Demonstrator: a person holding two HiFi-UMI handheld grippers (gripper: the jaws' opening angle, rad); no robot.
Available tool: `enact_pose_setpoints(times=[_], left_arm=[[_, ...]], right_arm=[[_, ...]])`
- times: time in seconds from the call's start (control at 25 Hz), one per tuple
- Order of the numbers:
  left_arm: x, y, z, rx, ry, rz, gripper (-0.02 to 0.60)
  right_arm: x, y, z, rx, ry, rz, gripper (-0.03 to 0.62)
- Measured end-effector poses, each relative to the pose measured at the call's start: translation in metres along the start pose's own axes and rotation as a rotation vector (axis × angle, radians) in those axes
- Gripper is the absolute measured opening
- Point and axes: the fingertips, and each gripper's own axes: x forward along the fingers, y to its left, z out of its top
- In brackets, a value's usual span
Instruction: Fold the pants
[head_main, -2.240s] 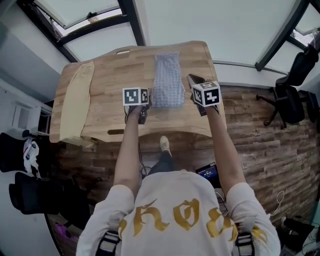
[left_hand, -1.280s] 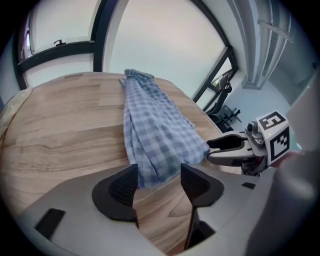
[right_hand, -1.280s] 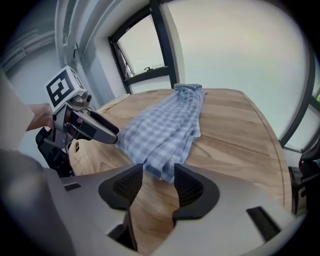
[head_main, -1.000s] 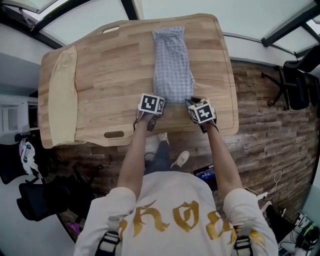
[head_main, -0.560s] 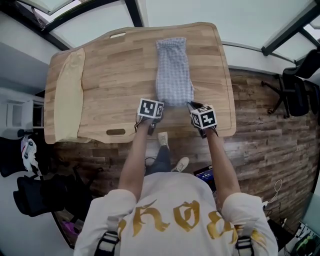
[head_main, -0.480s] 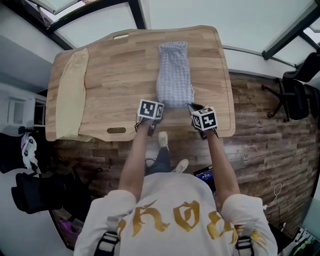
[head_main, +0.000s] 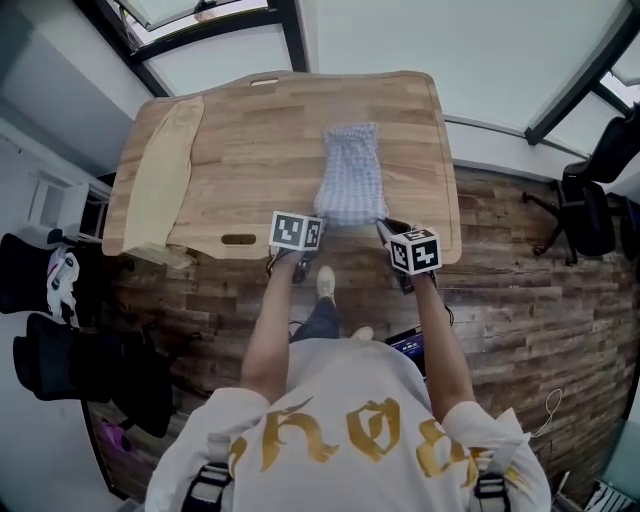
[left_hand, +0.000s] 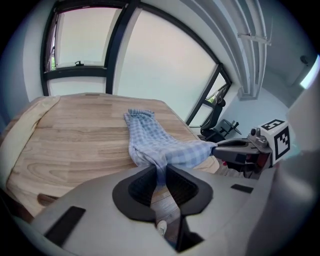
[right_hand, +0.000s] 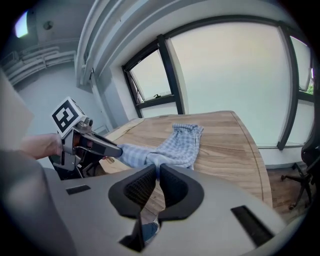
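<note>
Blue checked pants (head_main: 350, 180) lie lengthwise on the wooden table (head_main: 240, 150), their far end flat and their near end lifted off the wood. My left gripper (head_main: 316, 222) pinches the near left corner; its jaws have just been closing, with the fabric (left_hand: 159, 157) between them. The right gripper (head_main: 382, 224) grips the near right corner, its jaws also just closed on cloth (right_hand: 155, 160). In the left gripper view the left gripper (left_hand: 160, 171) faces the right gripper (left_hand: 220, 148), with the raised pants edge stretched between them. The right gripper view shows the right gripper (right_hand: 156, 170) shut on that same edge.
A long beige cloth (head_main: 165, 175) lies along the table's left side. A handle slot (head_main: 238, 240) is cut near the front edge. Black office chairs (head_main: 585, 215) stand on the wood-plank floor to the right, and large windows rise behind the table.
Both grippers have closed on the near corners of the pants and risen, lifting that end off the table and drawing it toward the front edge.
</note>
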Motion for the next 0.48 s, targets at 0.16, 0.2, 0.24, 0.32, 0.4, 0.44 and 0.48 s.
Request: enact_pose_setpoints(times=[0.16, 0.2, 0.24, 0.32, 0.4, 0.44, 0.48], left_arm=[[-0.023, -0.017, 0.007, 0.004, -0.037, -0.007, 0.084], [-0.026, -0.02, 0.01, 0.013, -0.039, -0.004, 0.084], [-0.028, -0.022, 0.013, 0.021, -0.04, -0.002, 0.084], [-0.029, -0.023, 0.023, 0.033, -0.041, -0.001, 0.084], [-0.028, -0.022, 0.034, 0.044, -0.044, 0.001, 0.084], [-0.027, -0.02, 0.041, 0.049, -0.049, 0.001, 0.084], [-0.025, -0.018, 0.049, 0.051, -0.056, -0.001, 0.084]], right_arm=[[-0.026, 0.009, 0.012, 0.012, -0.049, -0.004, 0.044], [-0.031, 0.009, 0.016, 0.013, -0.059, -0.005, 0.044], [-0.033, 0.008, 0.021, 0.012, -0.067, -0.008, 0.044], [-0.034, 0.003, 0.031, 0.008, -0.081, -0.016, 0.044], [-0.031, -0.002, 0.041, 0.006, -0.089, -0.021, 0.044], [-0.029, -0.005, 0.046, 0.004, -0.092, -0.024, 0.044], [-0.025, -0.009, 0.053, 0.0, -0.094, -0.027, 0.044]])
